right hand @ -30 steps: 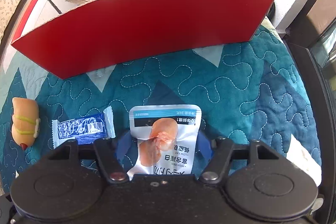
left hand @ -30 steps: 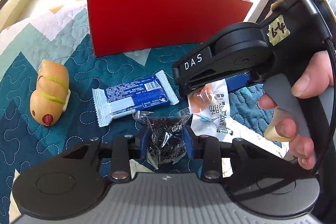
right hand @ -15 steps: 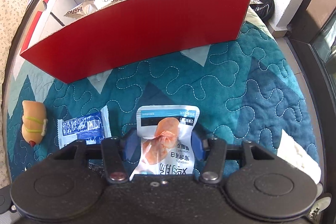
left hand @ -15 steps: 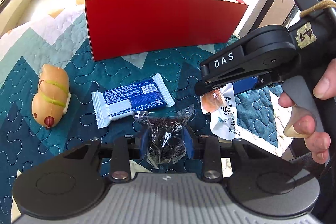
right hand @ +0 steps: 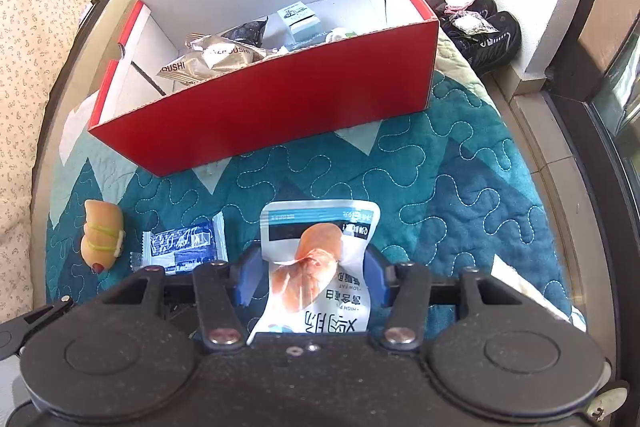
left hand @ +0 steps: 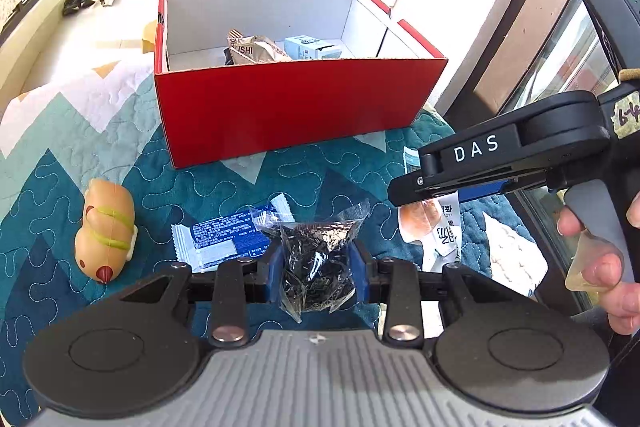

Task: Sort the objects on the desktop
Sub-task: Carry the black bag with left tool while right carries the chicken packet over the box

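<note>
L: my left gripper (left hand: 317, 267) jaws clamp the clear packet (left hand: 318, 259) | R: my right gripper (right hand: 310, 281) jaws clamp the white pouch (right hand: 318, 267) | POS: both above quilt, short of red box (right hand: 280, 99) | RISK: slick film slips; pouch snags box wall if carried low

Red box (right hand: 276, 115) open on top; its tall front wall stands between both grippers and the inside. Snack packs (right hand: 208, 61) crowd the box's left and back floor. Bare quilt (right hand: 460, 187) along the right edge. Hot-dog toy (left hand: 106, 235) and blue wrapper (left hand: 222, 237) occupy the left.
</note>
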`<state>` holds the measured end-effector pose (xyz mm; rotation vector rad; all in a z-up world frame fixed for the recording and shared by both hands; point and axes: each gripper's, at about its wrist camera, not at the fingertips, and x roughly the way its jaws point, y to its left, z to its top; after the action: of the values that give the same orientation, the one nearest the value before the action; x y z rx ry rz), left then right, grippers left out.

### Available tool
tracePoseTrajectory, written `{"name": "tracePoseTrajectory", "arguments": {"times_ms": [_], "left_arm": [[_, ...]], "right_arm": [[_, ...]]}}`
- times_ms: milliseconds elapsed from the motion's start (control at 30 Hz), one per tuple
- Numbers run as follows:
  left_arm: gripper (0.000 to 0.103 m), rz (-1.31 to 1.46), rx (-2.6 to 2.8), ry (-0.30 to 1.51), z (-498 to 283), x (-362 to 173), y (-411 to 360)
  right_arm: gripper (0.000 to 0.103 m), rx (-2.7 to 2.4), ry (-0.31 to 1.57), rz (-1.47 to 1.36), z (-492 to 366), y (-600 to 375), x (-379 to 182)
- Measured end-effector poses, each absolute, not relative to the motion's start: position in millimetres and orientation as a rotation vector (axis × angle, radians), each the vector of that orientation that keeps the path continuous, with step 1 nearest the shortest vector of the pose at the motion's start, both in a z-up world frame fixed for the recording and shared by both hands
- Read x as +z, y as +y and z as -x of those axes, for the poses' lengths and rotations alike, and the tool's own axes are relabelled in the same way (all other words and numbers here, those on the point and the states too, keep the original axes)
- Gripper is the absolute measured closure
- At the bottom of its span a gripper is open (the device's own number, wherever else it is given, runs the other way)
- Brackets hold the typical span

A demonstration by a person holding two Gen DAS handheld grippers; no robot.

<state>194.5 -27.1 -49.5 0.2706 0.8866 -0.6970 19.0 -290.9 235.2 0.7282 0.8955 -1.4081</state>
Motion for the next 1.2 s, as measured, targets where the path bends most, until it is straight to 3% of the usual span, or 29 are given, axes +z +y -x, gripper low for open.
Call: {"name": "tracePoseTrajectory", "arguments": {"times_ms": [733,1200], "left_arm": [[0.069,-0.188,-0.694,0.745,-220,41,-50],[0.069,-0.307,-0.681,0.685,-276,49,-76]], "right_arm": [[0.051,-1.296,0.759,-0.543,-53,-284,333],[0.051,-1.306,0.700,-0.444,-68,-356,356]]}}
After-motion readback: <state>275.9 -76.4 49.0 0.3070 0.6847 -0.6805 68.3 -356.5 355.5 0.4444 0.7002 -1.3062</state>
